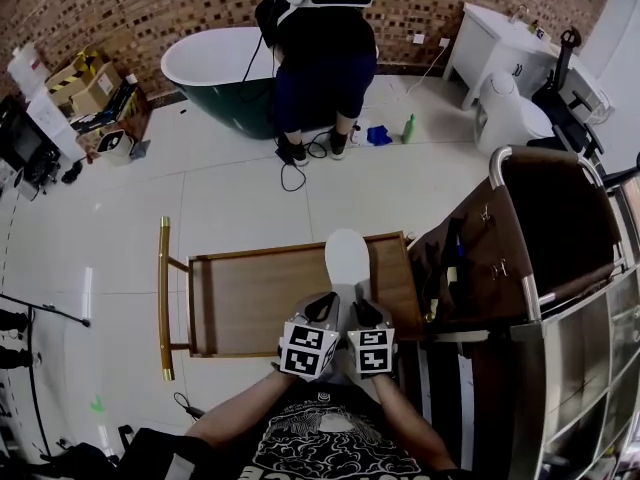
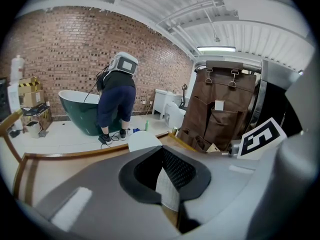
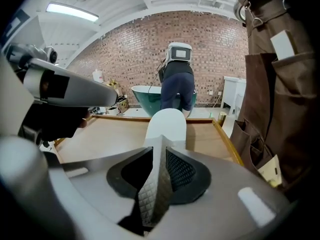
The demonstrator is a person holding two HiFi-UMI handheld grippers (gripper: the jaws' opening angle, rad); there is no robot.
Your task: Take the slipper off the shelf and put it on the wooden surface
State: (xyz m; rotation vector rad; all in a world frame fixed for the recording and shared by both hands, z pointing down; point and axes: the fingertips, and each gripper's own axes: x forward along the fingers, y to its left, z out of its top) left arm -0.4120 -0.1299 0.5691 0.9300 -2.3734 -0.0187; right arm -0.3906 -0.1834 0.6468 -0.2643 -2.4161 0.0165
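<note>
A white slipper (image 1: 347,256) lies lengthwise on the wooden tray surface (image 1: 250,303), its toe pointing away from me and reaching the far rim. Both grippers sit side by side at its near end. My left gripper (image 1: 320,316) has the slipper's quilted white upper (image 2: 167,186) pinched between its jaws. My right gripper (image 1: 364,318) grips the same quilted fabric (image 3: 156,184), which stands up as a narrow ridge between its jaws. In the right gripper view the slipper's sole (image 3: 167,126) stretches ahead over the wood. The left gripper view shows only the toe (image 2: 142,140) beyond the jaws.
A brown hanging organiser (image 1: 500,258) on a metal rack (image 1: 580,368) stands close on the right of the tray. The tray has a raised rim and a gold handle (image 1: 164,298) on its left. Farther off, a person (image 1: 320,58) bends over a green bathtub (image 1: 215,73); a toilet (image 1: 510,118) is at the right.
</note>
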